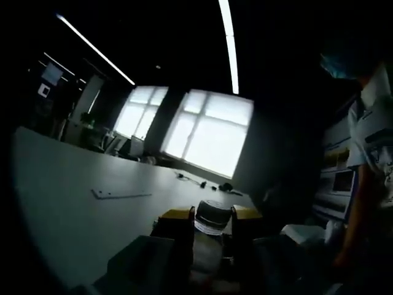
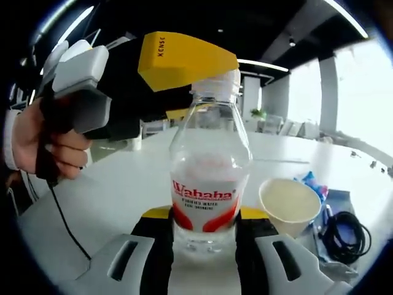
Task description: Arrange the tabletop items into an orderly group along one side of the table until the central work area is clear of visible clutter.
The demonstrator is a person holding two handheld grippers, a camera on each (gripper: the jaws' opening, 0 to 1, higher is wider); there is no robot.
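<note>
One clear water bottle (image 2: 210, 178) with a red Wahaha label stands upright on the white table (image 2: 123, 184). One person's hand (image 2: 46, 144) at left holds the left gripper (image 2: 187, 58), whose yellow-tipped jaws pinch the bottle's neck. The right gripper (image 2: 206, 230) grips its base. To the right sit one paper cup (image 2: 290, 204) and one coiled black cable (image 2: 347, 236).

In the left gripper view, the left gripper (image 1: 212, 224) is closed around the bottle's top (image 1: 214, 216).

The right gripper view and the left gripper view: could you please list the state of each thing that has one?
Clear plastic Wahaha water bottle: upright, capped, held at base and neck.
Right gripper: shut on the bottle's base.
Left gripper: shut on the bottle's neck.
Cream paper cup: upright, open, appears empty.
Black coiled cable: lying loose on the white table.
</note>
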